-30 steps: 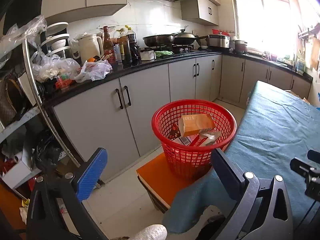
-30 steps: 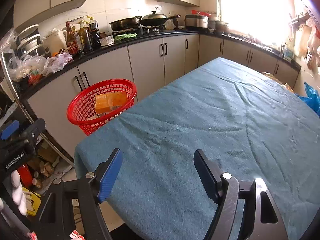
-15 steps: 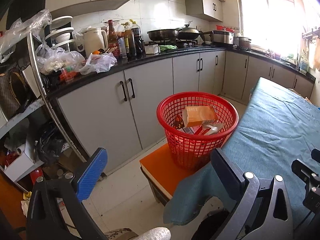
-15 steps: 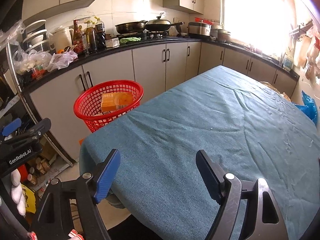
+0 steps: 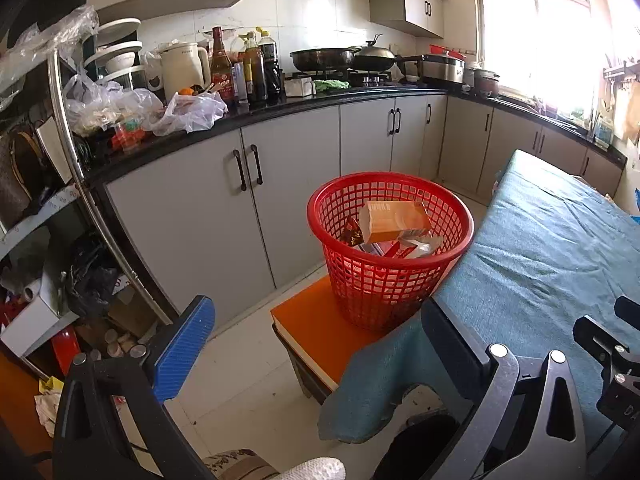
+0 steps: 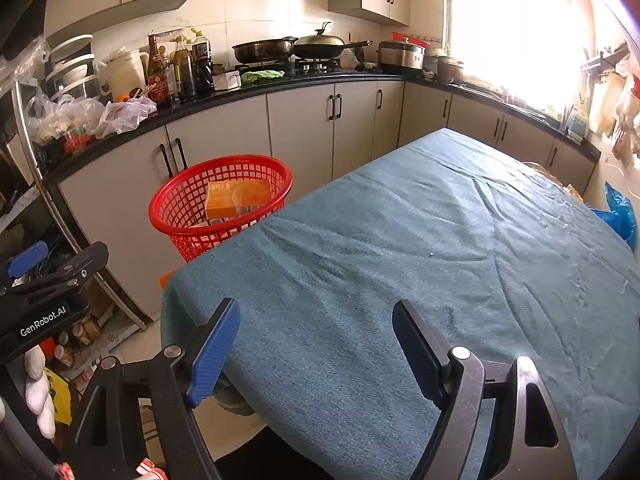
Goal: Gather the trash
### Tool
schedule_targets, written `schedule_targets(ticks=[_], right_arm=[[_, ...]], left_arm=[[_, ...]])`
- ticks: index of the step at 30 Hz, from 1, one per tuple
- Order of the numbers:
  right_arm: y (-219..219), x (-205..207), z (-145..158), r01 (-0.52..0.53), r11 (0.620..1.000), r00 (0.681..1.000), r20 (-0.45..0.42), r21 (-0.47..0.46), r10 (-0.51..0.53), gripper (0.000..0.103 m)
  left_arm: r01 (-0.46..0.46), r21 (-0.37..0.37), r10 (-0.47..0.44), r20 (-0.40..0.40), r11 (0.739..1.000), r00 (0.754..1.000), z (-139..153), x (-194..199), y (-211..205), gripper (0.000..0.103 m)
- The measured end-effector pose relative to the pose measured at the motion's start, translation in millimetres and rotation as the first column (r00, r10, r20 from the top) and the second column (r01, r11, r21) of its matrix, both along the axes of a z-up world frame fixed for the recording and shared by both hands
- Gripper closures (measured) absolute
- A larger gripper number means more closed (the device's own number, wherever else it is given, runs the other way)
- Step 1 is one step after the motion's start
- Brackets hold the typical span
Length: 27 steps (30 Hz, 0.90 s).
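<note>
Left gripper (image 5: pixel 316 344): fingers spread apart, empty, held off the table's near left corner, aimed at the basket.
Right gripper (image 6: pixel 316 344): fingers spread apart, empty, over the table's (image 6: pixel 400 264) near edge.
Basket (image 5: pixel 352 272): on an orange stool (image 5: pixel 316 320) beside the table's left edge.
Trash: orange box (image 5: pixel 394 220) and wrappers (image 5: pixel 404 247) lie in the basket.

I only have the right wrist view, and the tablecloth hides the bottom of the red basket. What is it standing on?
Observer: The red basket stands on a low orange-topped stool.
Operator: Is there anything in it besides the orange box?
Observer: Yes. Beneath the orange box lie several wrappers, red and silvery.
Operator: How are the left jaws?
Observer: The left gripper has its jaws wide open, with nothing between them.
</note>
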State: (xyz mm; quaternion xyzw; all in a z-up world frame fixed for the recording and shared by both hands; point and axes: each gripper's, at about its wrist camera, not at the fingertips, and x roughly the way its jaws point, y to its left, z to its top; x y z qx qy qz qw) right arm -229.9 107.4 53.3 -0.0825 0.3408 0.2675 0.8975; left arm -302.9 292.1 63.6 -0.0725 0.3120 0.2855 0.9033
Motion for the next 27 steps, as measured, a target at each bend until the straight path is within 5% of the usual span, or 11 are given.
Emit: schedule_targets(ticks=[27], right_arm=[[2.4,-1.0,-7.4,-0.008,1.0,1.0,-0.01,-0.005,0.008,0.019]], left_arm=[[0.018,-0.042,-0.019,-0.021,0.999,1.0,-7.7,2.7,4.2,0.001]])
